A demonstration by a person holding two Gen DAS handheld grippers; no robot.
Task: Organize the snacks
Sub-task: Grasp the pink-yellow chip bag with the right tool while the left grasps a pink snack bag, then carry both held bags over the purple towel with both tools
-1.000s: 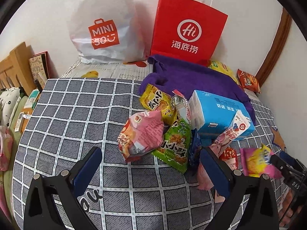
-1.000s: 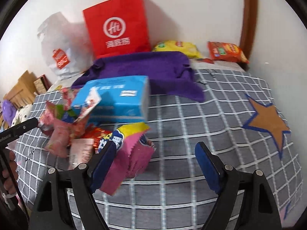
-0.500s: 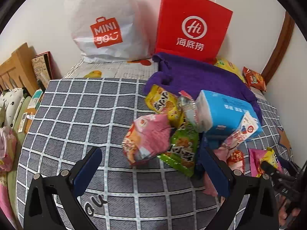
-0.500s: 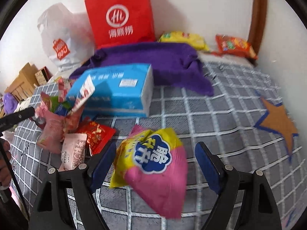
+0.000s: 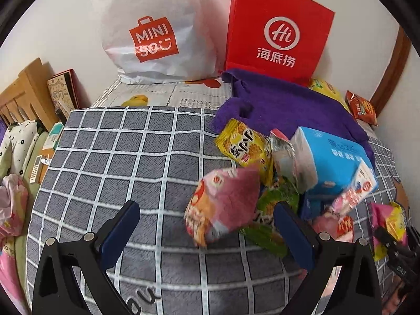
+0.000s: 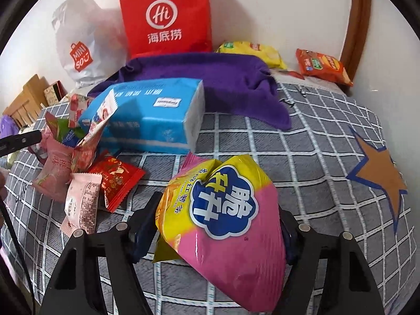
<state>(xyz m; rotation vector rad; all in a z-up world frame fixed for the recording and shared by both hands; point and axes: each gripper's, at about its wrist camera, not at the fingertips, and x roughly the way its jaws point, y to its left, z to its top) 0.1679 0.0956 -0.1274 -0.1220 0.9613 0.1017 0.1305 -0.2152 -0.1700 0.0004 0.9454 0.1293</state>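
I have the right gripper wrapped around the pink-and-yellow chip bag, which sits between its jaws with its long axis running away from the camera and slightly leftward; the pads look pressed against both sides, though the bag hides the actual contact, so I judge it gripped. The bag seems raised off the grid-pattern bedspread, near that cover's right half. My left gripper has its jaws spread wide and holds nothing; the pink snack packet lies just ahead of it and toward its right finger, at the near edge of the snack pile beside the blue tissue pack. So the left hand is the nearer 1 for that packet, needing a small shift rightward to centre it.
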